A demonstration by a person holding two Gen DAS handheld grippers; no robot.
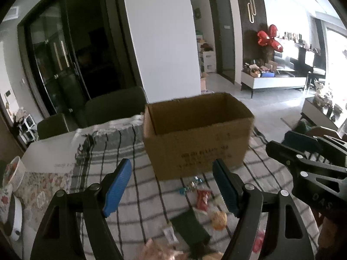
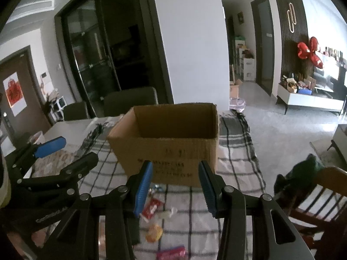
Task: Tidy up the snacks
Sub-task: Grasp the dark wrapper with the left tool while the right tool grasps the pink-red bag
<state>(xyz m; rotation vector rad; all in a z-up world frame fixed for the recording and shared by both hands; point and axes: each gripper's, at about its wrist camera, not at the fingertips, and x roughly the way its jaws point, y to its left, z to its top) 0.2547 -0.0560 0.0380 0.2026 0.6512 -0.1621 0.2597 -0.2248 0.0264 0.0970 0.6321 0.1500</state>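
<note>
The left gripper (image 1: 172,186) has its jaws released, nothing between them. The right gripper (image 2: 175,187) also stands apart and empty. Snack packets (image 1: 202,199) lie scattered on the checked cloth (image 1: 125,149) below the fingers; the open cardboard box (image 1: 196,134) stands at 12 o'clock.

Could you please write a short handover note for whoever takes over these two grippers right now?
Left gripper: open, nothing between its blue pads. Right gripper: open too, narrower gap, nothing held.
The open brown cardboard box stands on the checked tablecloth just beyond both grippers; what shows of its inside looks empty.
Snacks lie loose on the cloth in front of the box: a red packet, a round orange wrapped snack, a pink packet, a dark green packet.
Done: nothing visibly boxed. Left: all snacks.
</note>
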